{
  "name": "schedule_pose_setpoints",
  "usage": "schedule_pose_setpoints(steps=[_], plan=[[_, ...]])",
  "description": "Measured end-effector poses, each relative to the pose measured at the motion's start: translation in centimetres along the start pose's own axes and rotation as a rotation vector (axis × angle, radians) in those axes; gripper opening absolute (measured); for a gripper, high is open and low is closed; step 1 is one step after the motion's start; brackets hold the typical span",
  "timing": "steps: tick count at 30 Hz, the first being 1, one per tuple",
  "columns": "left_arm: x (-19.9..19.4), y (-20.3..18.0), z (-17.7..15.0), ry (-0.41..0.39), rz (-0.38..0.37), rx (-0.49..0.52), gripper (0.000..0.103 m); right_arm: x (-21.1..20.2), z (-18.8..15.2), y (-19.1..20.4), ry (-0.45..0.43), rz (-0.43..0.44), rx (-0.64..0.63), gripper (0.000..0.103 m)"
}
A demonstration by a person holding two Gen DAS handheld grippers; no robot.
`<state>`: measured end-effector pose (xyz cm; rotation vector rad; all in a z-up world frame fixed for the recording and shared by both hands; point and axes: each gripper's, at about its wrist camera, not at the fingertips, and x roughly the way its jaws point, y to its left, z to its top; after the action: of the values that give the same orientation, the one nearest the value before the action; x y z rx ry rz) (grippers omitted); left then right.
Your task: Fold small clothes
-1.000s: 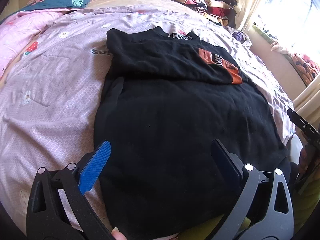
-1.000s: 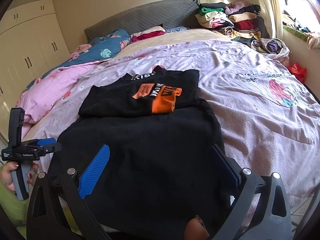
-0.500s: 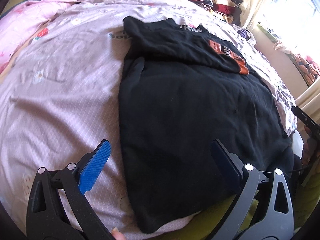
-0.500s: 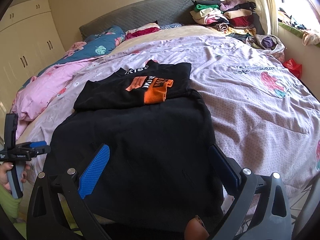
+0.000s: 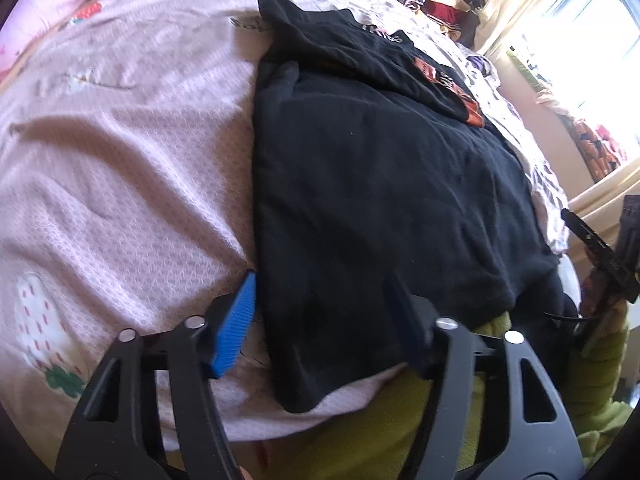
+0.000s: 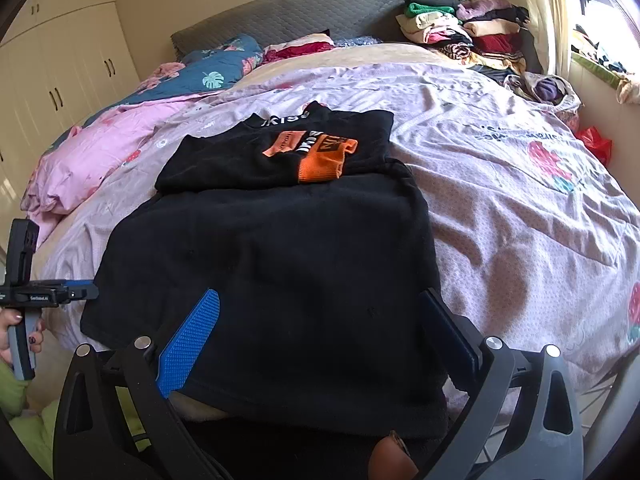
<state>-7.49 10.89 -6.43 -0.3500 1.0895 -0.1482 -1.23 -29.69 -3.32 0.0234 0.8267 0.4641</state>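
A black sweatshirt point(image 5: 380, 184) lies flat on the lilac bedsheet point(image 5: 120, 152), its top part with orange patch point(image 6: 320, 156) folded down over the body point(image 6: 272, 264). My left gripper point(image 5: 324, 292) is open and partly narrowed, its jaws astride the garment's near left hem corner, low over the cloth. My right gripper point(image 6: 320, 316) is open wide over the near right hem. The left gripper's body also shows in the right wrist view point(image 6: 24, 292).
A pile of folded clothes point(image 6: 464, 32) sits at the bed's far right corner by the window. Pink and blue quilts point(image 6: 120, 128) lie at the far left. The bed's near edge and my green sleeve point(image 5: 420, 420) are just below the hem.
My left gripper has moved left and down to the hem's left corner and its jaws have narrowed. My right gripper has shifted slightly; the garment lies as before.
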Motion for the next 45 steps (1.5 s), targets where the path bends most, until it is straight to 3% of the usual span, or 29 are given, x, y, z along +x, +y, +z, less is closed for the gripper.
schedule_pose_setpoints(steps=[8, 13, 23, 24, 26, 28, 30, 34, 35, 45], plan=[[0.6, -0.2, -0.8, 0.042, -0.025, 0.005, 0.052, -0.5, -1.0, -1.6, 0.027, -0.008, 0.04, 0.099], [0.9, -0.1, -1.3, 0.056, -0.035, 0.004, 0.052, 0.3, -2.3, -2.6, 0.11, -0.004, 0.045, 0.099], [1.1, 0.3, -1.8, 0.052, -0.026, 0.005, 0.044, 1.8, -3.8, -5.9, 0.186, 0.018, 0.196, 0.096], [1.2, 0.3, -1.7, 0.05, -0.022, 0.005, 0.044, 1.9, -3.9, -6.0, 0.19, 0.016, 0.203, 0.085], [1.3, 0.4, -1.7, 0.046, -0.014, 0.003, 0.04, 2.1, -4.0, -6.2, 0.203, 0.01, 0.21, 0.071], [1.3, 0.5, -1.7, 0.044, -0.01, 0.0, 0.038, 2.2, -4.2, -6.2, 0.211, 0.01, 0.209, 0.065], [1.3, 0.6, -1.7, 0.042, -0.005, 0.0, 0.034, 2.5, -4.3, -6.1, 0.222, 0.016, 0.206, 0.049], [0.6, 0.9, -1.6, 0.011, -0.02, -0.027, 0.004, 2.0, -4.2, -6.2, 0.185, 0.008, 0.204, 0.016], [0.4, 0.8, -1.6, 0.005, -0.022, -0.025, 0.003, 1.5, -4.0, -6.3, 0.163, 0.007, 0.203, 0.011], [-3.5, 0.2, 0.5, -0.133, -0.083, -0.019, 0.002, -2.6, -1.9, -5.7, -0.079, 0.062, 0.173, 0.009]])
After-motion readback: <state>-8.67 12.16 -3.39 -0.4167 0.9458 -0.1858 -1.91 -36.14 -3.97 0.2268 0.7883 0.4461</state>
